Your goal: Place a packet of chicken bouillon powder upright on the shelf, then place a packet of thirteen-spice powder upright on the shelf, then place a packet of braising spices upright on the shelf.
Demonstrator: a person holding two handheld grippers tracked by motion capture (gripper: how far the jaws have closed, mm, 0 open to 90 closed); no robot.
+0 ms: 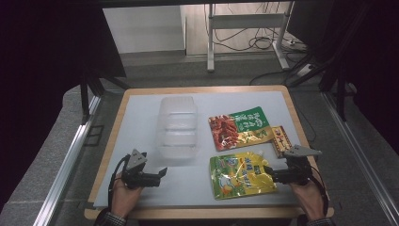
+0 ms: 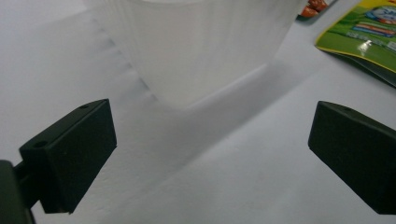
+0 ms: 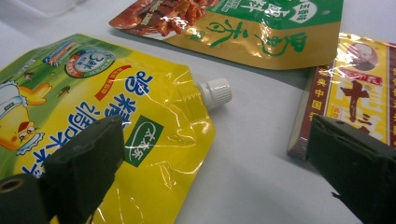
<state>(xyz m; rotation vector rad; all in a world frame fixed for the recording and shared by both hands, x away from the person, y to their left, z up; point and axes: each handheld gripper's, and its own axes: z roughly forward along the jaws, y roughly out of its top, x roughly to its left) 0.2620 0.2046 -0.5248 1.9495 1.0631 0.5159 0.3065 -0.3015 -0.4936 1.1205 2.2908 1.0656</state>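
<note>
Yellow spouted pouch (image 1: pixel 241 175) lying flat near the table's (image 1: pixel 141 113) front edge, at five o'clock from the clear tub (image 1: pixel 177 126). Right gripper (image 1: pixel 270 173) at its right edge, jaws wide apart, nothing held. Better to pinch the corner below the white cap (image 3: pixel 215 92), clear of the red box (image 3: pixel 355 100). Left gripper (image 1: pixel 162 172) idle, jaws apart, facing the tub.

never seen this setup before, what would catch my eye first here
The bright snack packets stand out on the white table: a yellow spouted pouch near the front right, a green and red packet behind it, and a small red and gold packet at the right edge. Left of them stands a clear plastic container. At the front, the left tool and right tool both have open jaws.
</note>
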